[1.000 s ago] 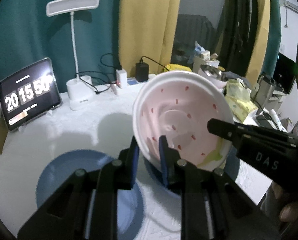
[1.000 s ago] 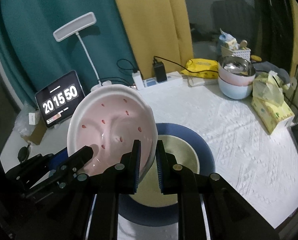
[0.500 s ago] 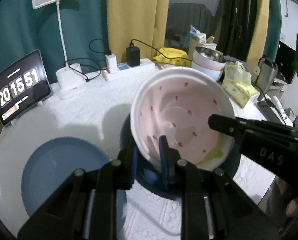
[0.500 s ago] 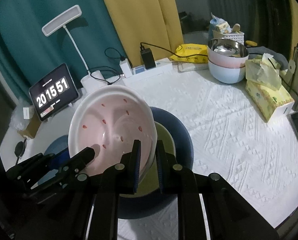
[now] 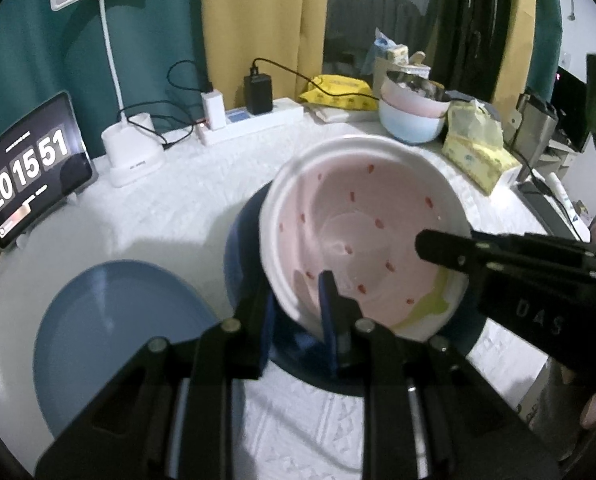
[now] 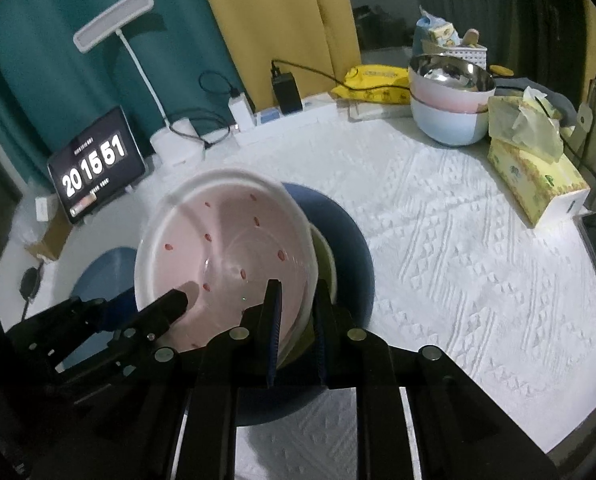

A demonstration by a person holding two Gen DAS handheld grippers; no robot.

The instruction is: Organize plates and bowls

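The left gripper [image 5: 296, 300] is matte black, angular, with blue pads lining the inner faces of its fingers [image 5: 330, 312] and round silver screws along the linkages. The right gripper [image 6: 296, 300] looks the same; seen at the right of the left wrist frame, its body bears pale letters "DAS".

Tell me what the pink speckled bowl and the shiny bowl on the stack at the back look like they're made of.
Pink bowl: probably glazed ceramic or melamine; smooth glossy inside, thick white rim, printed red flecks. Shiny bowl: looks like polished stainless steel, given its mirror-like reflections and thin rim.
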